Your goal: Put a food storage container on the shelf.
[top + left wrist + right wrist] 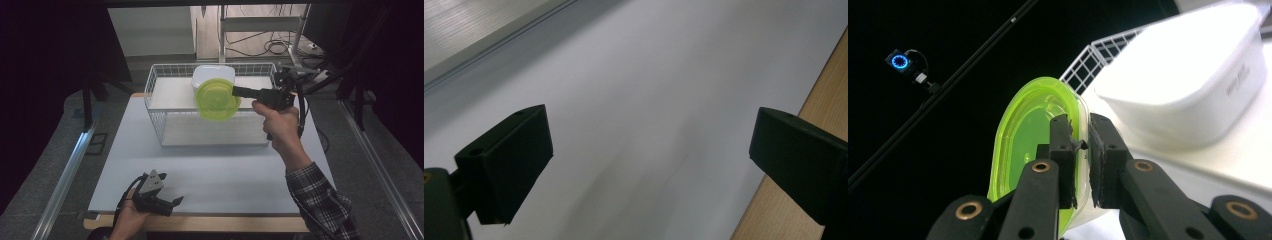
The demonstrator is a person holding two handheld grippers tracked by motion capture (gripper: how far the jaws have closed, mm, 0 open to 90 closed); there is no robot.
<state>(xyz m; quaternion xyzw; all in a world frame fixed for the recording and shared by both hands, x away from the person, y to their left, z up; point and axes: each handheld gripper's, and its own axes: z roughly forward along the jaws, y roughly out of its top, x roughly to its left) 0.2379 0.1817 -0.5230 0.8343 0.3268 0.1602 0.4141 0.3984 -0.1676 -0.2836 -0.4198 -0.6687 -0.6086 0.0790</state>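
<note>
A round container with a lime-green lid [216, 99] hangs tilted on its side above the front of the white wire basket [156, 107]. My right gripper [238, 91] is shut on its rim; in the right gripper view the jaws pinch the edge of the green container [1023, 145]. A white lidded box [214, 75] sits inside the basket behind it, and it looms large as the white box [1188, 85] in the right gripper view. My left gripper [172, 205] rests open near the table's front left edge, with nothing between its fingers [509, 160].
The pale blue mat [210, 175] covers the table in front of the basket. A wooden table edge [809, 115] runs beside the left gripper. Metal rails and cables lie on the floor around the table.
</note>
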